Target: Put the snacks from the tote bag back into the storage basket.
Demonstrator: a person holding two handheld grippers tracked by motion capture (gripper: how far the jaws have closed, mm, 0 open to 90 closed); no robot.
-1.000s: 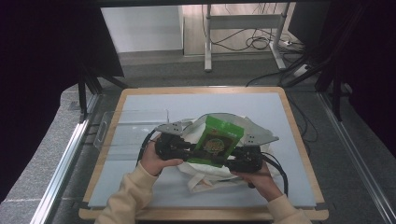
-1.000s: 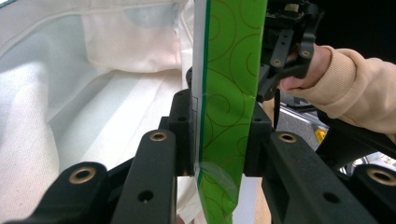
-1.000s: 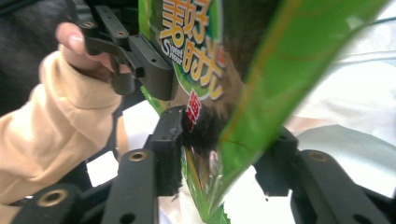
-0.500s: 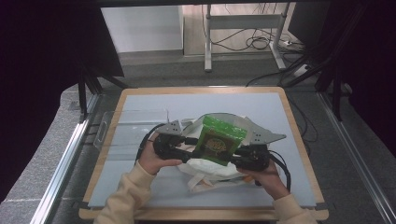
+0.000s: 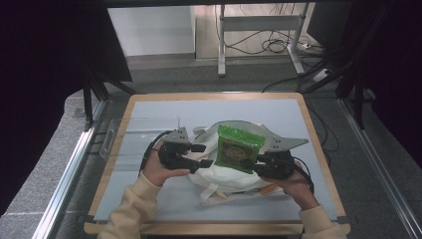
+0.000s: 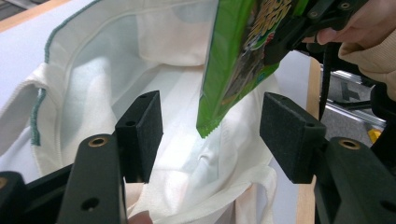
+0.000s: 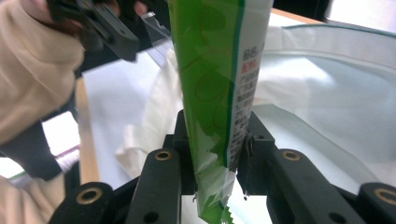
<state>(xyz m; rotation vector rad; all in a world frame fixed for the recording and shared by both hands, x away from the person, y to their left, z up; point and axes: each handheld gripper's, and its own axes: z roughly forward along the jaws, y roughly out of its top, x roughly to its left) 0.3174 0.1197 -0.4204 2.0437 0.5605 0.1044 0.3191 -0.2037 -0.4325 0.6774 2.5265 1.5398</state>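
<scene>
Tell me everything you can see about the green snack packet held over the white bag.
The glossy green plastic snack packet is a flat sealed pouch with a round brownish picture on its face, small printed text on its back and crimped ends. It hangs above the open white cloth bag, not touching it in the left gripper view. The right gripper clamps one edge between its pads. The left gripper, jaws just opened, stands apart from it.

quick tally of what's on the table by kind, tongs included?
Green snack packet: 1
White cloth bag: 1
Clear plastic sheet: 1
Tongs: 2, left tongs open, right tongs clamped on the packet
Total: 5
</scene>
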